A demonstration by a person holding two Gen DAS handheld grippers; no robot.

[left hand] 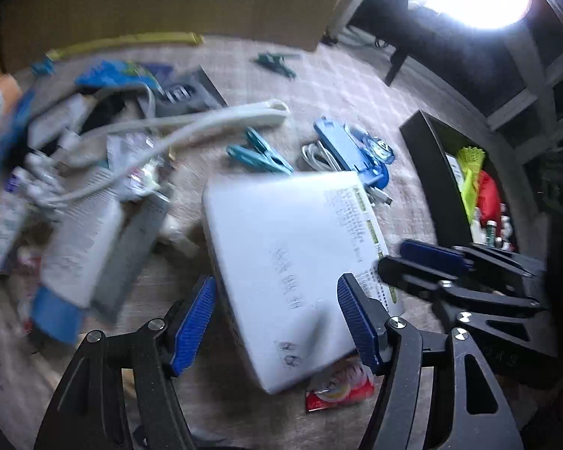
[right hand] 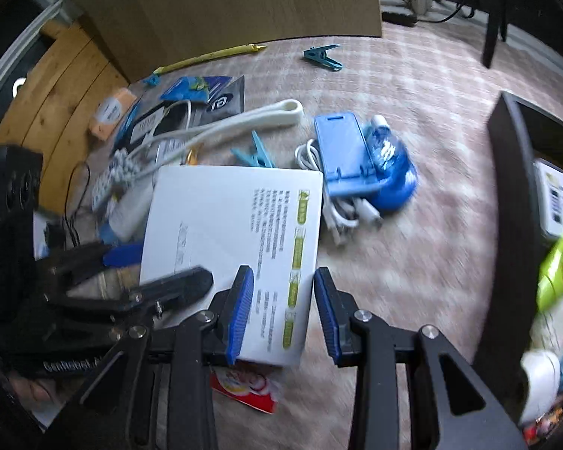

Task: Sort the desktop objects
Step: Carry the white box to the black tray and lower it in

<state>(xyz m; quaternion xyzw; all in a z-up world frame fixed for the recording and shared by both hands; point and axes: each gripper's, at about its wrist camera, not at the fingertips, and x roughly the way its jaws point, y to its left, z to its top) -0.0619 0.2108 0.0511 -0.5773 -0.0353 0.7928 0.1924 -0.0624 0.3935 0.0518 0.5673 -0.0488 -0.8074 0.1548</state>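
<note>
Smooth matt white box (right hand: 225, 232); ribbed blue gripper pads (right hand: 240, 315); woven checked cloth (right hand: 413, 86); wood-grain board (right hand: 225, 0) at top.

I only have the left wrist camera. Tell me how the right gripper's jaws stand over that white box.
Observer: The right gripper is open and straddles the printed edge of the white box. One pad is over the box, the other over the carpet.
Operator: Read me the blurred pile at far left.
Observer: A small orange and white box lies there, beside a wooden panel.
Operator: Name the dark thing behind the white strap.
Observer: Behind the white strap lies a dark pouch with a round white logo on it.
</note>
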